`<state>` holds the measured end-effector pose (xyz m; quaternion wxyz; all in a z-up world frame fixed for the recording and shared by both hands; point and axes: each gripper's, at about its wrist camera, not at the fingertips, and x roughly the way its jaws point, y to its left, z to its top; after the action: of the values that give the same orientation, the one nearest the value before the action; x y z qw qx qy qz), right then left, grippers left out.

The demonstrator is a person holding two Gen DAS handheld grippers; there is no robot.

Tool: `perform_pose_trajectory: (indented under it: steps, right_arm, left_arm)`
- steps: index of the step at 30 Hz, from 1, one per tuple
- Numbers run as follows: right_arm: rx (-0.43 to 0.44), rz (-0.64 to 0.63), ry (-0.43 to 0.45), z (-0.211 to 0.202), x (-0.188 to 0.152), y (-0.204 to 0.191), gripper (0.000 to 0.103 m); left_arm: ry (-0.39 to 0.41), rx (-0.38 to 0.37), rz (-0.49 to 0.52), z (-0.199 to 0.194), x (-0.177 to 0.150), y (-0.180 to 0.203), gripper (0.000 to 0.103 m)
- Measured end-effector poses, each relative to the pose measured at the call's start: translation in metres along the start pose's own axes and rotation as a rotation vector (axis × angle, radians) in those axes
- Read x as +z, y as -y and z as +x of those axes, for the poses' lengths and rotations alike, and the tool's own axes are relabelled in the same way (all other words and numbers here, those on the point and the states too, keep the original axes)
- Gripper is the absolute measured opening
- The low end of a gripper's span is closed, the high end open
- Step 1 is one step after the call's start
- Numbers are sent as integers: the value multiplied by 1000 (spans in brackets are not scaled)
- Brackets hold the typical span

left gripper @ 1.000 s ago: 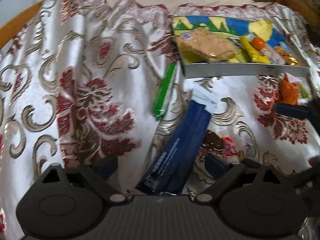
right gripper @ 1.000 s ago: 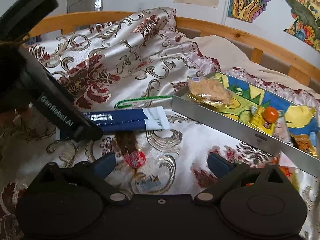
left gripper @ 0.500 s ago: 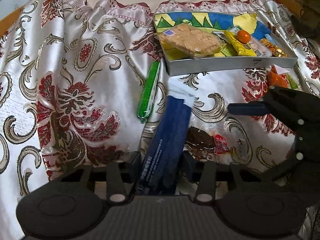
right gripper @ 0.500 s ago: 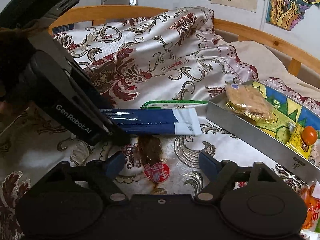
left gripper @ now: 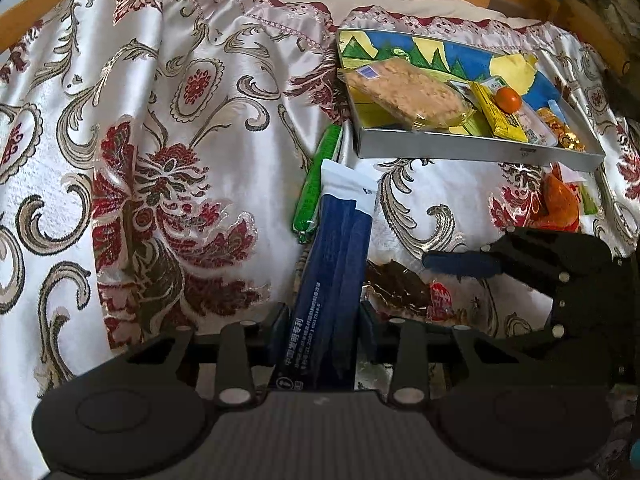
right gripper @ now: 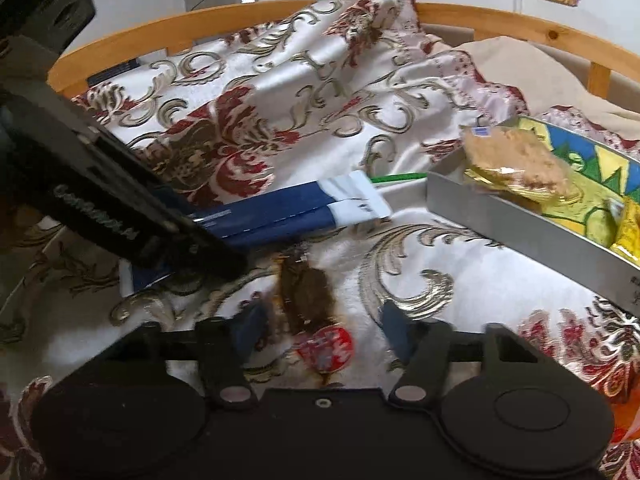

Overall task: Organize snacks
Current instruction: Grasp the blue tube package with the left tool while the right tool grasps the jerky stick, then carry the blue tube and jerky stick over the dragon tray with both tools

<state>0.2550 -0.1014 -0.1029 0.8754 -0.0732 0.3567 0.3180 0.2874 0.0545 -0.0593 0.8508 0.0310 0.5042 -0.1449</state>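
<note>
A long blue packet (left gripper: 340, 248) with a white end lies on the patterned bedspread (left gripper: 160, 160). My left gripper (left gripper: 322, 330) is closing, and its pads press on the packet's near end from both sides. In the right wrist view the same blue packet (right gripper: 280, 212) lies under the left gripper's arm (right gripper: 120, 220). A brown snack with a red label (right gripper: 308, 300) sits between the fingers of my right gripper (right gripper: 320, 330). Those jaws are closing, with gaps left on both sides. A metal tray (left gripper: 480, 152) holds a cracker pack (left gripper: 404, 96), a yellow packet (left gripper: 496, 116) and an orange ball (left gripper: 508, 99).
A green stick snack (left gripper: 316, 184) lies between the blue packet and the tray. An orange packet (left gripper: 560, 200) rests on the bedspread in front of the tray's right end. A wooden bed rail (right gripper: 480, 16) runs behind, with drawings on the wall above.
Both grippers' jaws have narrowed from wide open. The left one has closed onto the blue packet. The right one has dropped closer to the brown snack.
</note>
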Motion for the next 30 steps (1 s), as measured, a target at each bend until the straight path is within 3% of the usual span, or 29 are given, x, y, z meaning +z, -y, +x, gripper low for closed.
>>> perform_pose_trajectory:
  steps: [5,13,18,21,26,30]
  right_arm:
    - [-17,66,-20,-6,2,1,52]
    - [-192,-64,-92,-34,-7,-21,48]
    - [-293,-82,-98,-56,-14,-29,47]
    - [-331,-78,-88,-70,-16,-31,47]
    - [-388,-29,-65,-100,-20,-31,47]
    - [-433,-1,-18,-132,-23,-33,47]
  left_arm:
    - [28,-22,-10,-3,-1,1,39]
    - [24,-14,12,-3,-3,12,37]
    - [29,-46,-24,-11,-6,14,36]
    - [17,-97,-36,-14,-10,19,36]
    - [-39,-268,-122,-15,-22,30,36]
    - [2,-283,-79,-25,-27,43,35]
